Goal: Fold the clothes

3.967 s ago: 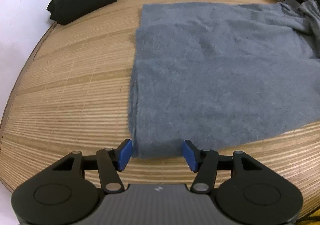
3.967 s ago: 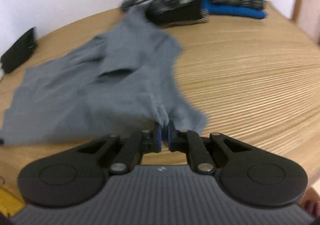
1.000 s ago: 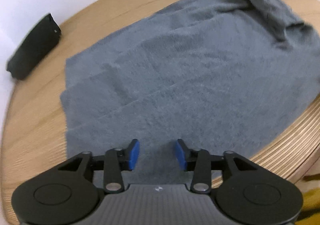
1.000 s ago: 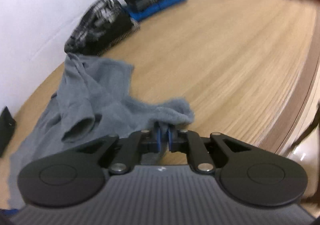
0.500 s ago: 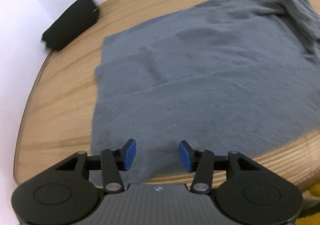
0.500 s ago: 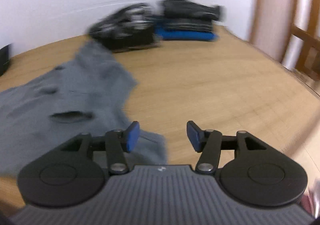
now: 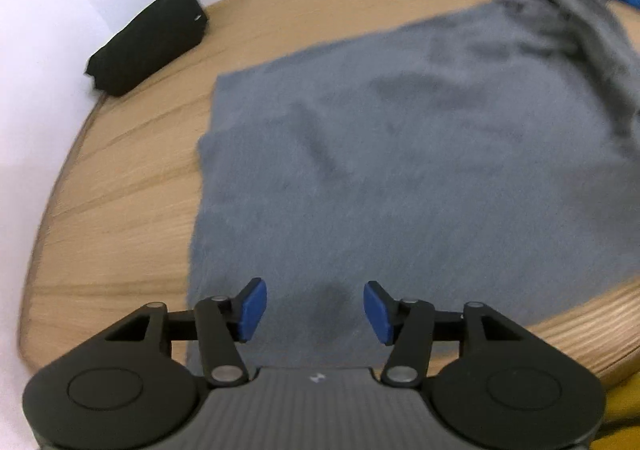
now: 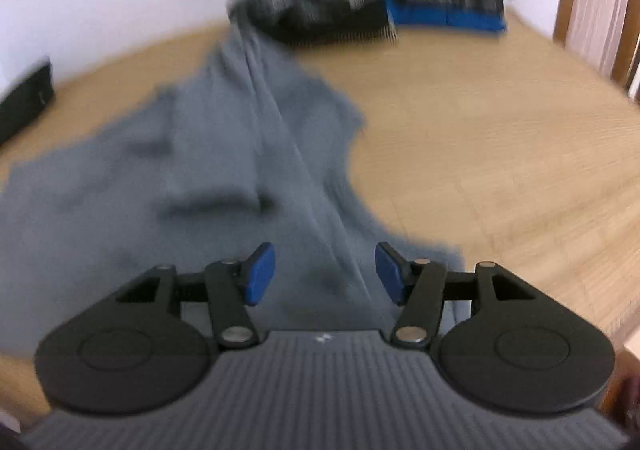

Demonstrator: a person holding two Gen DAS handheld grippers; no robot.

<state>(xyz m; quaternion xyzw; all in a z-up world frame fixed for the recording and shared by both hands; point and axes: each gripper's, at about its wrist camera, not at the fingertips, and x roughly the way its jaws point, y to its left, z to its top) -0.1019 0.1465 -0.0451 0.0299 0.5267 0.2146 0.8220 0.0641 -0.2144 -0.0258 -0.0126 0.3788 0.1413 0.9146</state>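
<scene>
**Grey garment spread on table, both grippers open above it**

Wooden table [image 7: 120,186]: round edge, light grain, white wall behind. Grey garment [image 7: 420,178] lies spread across the table's middle and near side, mostly flat on the left; toward the far right it bunches into long folds [image 8: 276,122] running to a pile of dark patterned clothes [image 8: 328,6]. Folded stack with a blue layer [image 8: 444,16] just right of that pile. Black pouch [image 7: 148,40] at far left, apart from the garment. Left gripper [image 7: 315,310]: jaws wide apart, nothing held, over the garment's near left part. Right gripper [image 8: 325,274]: jaws wide apart, empty, over its near right folds. Frames blurred.
</scene>
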